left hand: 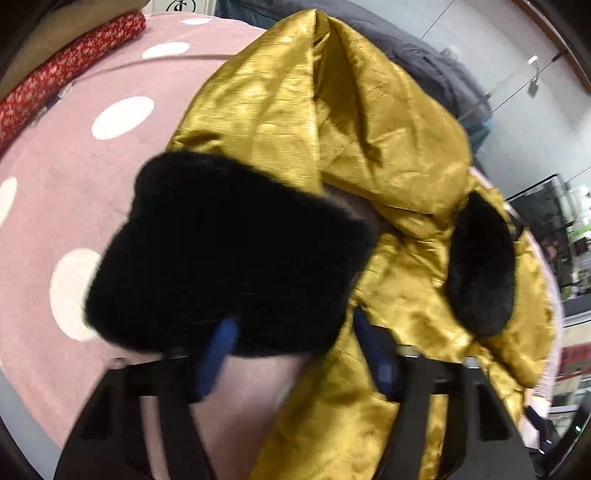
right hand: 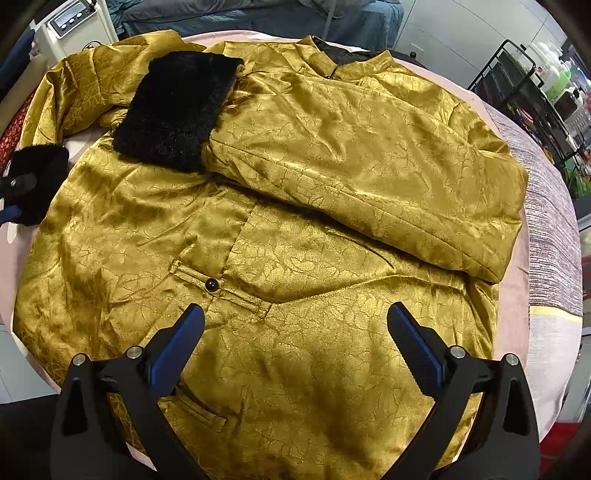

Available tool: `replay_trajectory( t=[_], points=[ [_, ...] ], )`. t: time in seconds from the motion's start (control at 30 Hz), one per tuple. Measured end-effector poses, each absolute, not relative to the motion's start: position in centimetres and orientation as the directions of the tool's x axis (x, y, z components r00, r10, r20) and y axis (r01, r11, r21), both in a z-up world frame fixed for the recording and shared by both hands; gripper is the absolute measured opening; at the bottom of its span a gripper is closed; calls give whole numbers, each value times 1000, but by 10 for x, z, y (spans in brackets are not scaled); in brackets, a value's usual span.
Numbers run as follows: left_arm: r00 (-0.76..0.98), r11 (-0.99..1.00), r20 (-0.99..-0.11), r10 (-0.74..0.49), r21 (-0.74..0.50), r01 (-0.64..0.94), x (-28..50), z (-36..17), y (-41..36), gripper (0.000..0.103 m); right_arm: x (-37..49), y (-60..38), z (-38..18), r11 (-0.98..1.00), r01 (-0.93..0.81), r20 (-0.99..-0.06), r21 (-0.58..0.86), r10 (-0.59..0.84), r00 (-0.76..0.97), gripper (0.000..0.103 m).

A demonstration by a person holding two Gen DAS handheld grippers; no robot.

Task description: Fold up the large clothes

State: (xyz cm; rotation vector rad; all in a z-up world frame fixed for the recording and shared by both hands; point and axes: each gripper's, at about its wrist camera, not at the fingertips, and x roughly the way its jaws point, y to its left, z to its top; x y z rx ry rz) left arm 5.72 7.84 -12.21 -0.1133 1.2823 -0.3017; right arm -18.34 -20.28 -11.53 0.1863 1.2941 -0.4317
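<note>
A shiny gold jacket (right hand: 314, 229) lies spread on a round pink surface, front up, with a dark button (right hand: 211, 284) on its flap. Its right-hand sleeve (right hand: 369, 177) is folded across the chest and ends in a black fur cuff (right hand: 173, 107). The other sleeve's black fur cuff (left hand: 229, 258) sits between the blue pads (left hand: 218, 354) of my left gripper (left hand: 295, 347), which is shut on it. The right wrist view shows that cuff (right hand: 37, 181) at the far left edge. My right gripper (right hand: 295, 332) hovers open over the jacket's lower front, holding nothing.
A pink blanket with white dots (left hand: 74, 155) covers the surface. A red patterned roll (left hand: 70, 62) lies at its far left edge. Grey striped cloth (right hand: 546, 229) is at the right edge. Beyond stand a black rack with bottles (right hand: 535, 85), a white appliance (right hand: 70, 22) and blue-grey bedding (right hand: 258, 18).
</note>
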Motion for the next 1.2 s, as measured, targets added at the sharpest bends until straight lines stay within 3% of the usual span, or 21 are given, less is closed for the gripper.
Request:
replay_trajectory(
  t=[0.1,0.2,0.33,0.47,0.7,0.77,0.83,0.9,0.93,1.07,1.2],
  points=[
    [265,962,-931,-251,-210,176,64,-111,89,19,-188,-204,-115,890,424,-944,-168,-268,190,97],
    [331,962,-906,-263,-223,155,77,-81,111,8,-195,-206,-113,871,443,-930,-211,-318,184,97],
    [476,963,-838,-268,-245,111,100,-20,149,4,-204,-216,-109,850,486,-925,-205,-330,187,97],
    [565,973,-792,-231,-182,143,114,24,157,0,-205,-222,-106,836,516,-924,-187,-328,196,98],
    [527,951,-804,-276,-149,271,117,31,122,0,-193,-223,-101,843,517,-922,-151,-308,233,97],
    [511,958,-819,-262,-158,238,118,22,116,0,-192,-221,-99,850,503,-919,-155,-310,242,97],
    [483,958,-828,-286,-233,170,122,8,126,10,-193,-220,-99,854,497,-920,-156,-308,241,97],
    [488,962,-831,-266,-259,83,125,-8,143,82,-197,-222,-97,851,505,-921,-146,-303,243,97],
    [520,962,-819,-242,-270,22,122,-12,160,89,-200,-224,-97,848,511,-923,-142,-300,242,97],
    [518,958,-836,-180,-268,-99,118,-39,210,89,-213,-235,-101,821,558,-936,-119,-281,214,98],
    [467,977,-874,-137,-196,-80,112,-69,230,89,-219,-241,-110,801,590,-952,-96,-247,180,98]
  ],
)
